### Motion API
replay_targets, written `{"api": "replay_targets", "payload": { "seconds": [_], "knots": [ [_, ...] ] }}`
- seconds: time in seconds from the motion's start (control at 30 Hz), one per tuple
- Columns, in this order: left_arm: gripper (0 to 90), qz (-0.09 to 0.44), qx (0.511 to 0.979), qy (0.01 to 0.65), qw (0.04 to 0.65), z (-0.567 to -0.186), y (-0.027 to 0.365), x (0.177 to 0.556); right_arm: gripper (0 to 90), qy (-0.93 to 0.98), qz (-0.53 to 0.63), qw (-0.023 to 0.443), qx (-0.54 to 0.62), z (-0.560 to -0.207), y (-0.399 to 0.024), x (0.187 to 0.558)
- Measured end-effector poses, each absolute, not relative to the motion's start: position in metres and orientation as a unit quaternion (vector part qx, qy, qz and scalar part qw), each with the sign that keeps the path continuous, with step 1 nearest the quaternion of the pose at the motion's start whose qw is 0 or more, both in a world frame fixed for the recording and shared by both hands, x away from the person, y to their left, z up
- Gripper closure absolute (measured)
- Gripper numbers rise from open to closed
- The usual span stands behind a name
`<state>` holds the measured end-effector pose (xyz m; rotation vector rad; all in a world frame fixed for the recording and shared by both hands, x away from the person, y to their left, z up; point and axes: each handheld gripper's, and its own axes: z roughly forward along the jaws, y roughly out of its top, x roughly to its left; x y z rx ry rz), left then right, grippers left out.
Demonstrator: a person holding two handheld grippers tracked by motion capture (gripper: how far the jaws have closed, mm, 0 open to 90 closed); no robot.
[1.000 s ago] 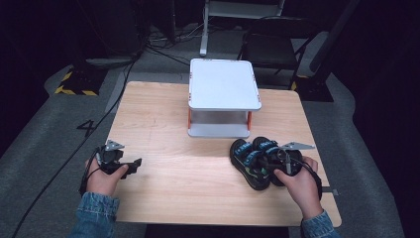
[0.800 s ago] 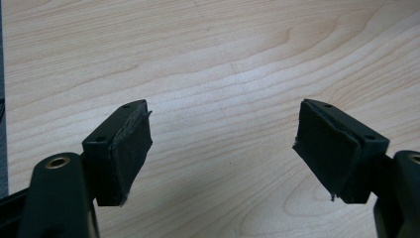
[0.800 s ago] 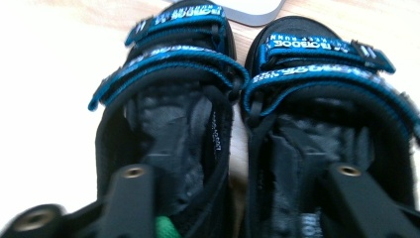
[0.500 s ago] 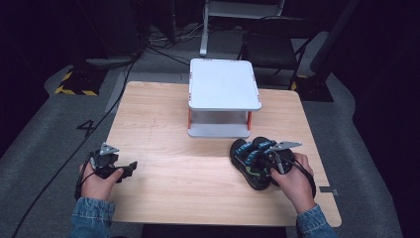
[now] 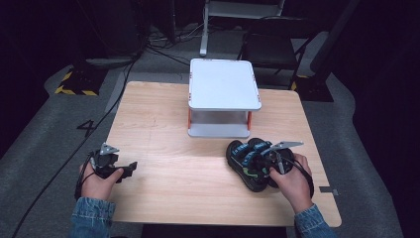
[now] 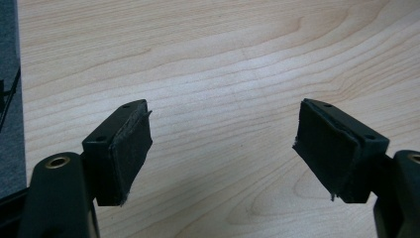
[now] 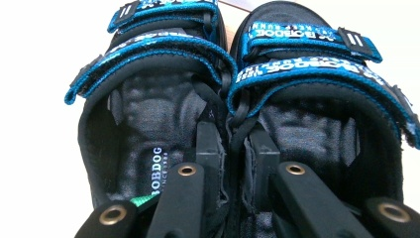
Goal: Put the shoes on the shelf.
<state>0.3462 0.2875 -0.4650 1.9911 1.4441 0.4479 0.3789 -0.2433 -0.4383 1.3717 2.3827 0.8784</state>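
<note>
Pair of shoes (image 7: 237,99) pinched by the right gripper (image 7: 236,148)
Jaws just closed, one inside each shoe, clamped on the two touching inner walls; shoes side by side at the table's (image 5: 163,134) near right, in front of a white stand (image 5: 223,84); left gripper (image 6: 223,148) wide apart over bare wood

One camera looks down from high over the table (image 5: 163,124), while two small cameras ride low and close, sharing its wood.

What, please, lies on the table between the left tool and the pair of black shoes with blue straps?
Nothing: in the high view, bare wooden tabletop runs between the left tool and the black shoes with blue straps.
</note>
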Motion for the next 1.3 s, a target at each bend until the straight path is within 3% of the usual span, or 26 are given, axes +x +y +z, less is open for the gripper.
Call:
{"api": "replay_targets", "payload": {
  "seconds": [0.47, 0.63, 0.83, 0.93, 1.3],
  "knots": [
    [22.1, 0.184, 0.757, 0.53, 0.335, -0.459, 0.286, 0.341, 79.9, 0.78, 0.338, 0.146, 0.506, -0.418, -0.214, 0.385],
    [22.1, 0.194, 0.771, 0.497, 0.348, -0.456, 0.276, 0.324, 79.9, 0.778, 0.332, 0.154, 0.51, -0.416, -0.193, 0.4],
    [22.1, 0.176, 0.759, 0.488, 0.394, -0.451, 0.272, 0.305, 79.8, 0.768, 0.335, 0.171, 0.518, -0.409, -0.16, 0.426],
    [22.1, 0.192, 0.753, 0.484, 0.402, -0.447, 0.274, 0.297, 79.7, 0.764, 0.333, 0.177, 0.524, -0.406, -0.146, 0.438],
    [22.1, 0.194, 0.748, 0.476, 0.419, -0.447, 0.274, 0.291, 79.3, 0.739, 0.344, 0.198, 0.545, -0.412, -0.11, 0.48]
  ]
}}
